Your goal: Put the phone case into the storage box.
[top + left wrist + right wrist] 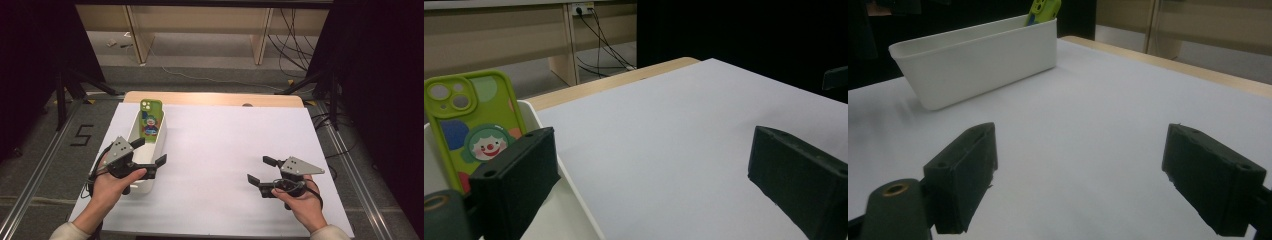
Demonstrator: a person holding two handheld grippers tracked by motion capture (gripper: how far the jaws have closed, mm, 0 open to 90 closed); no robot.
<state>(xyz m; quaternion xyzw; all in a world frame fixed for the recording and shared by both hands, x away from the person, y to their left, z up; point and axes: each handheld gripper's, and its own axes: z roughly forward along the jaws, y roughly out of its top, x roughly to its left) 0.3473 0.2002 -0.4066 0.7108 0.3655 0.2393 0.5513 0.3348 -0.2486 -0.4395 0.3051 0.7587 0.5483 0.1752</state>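
Both tongs spread, empty: left gripper (pixel 148 159) over bin (pixel 161 136), right gripper (pixel 262 170) idle. We approach phone case (pixel 150 120) squarely.

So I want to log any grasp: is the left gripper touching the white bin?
Cannot tell. In the high view the open left gripper straddles the white bin wall; no view shows contact or a gap plainly.

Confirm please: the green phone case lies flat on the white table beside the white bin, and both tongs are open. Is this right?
Not quite. The green phone case does not lie on the table; it stands leaning inside the white bin, at its far end, as the high view shows. The rest holds: the left tongs and the right tongs are both open.
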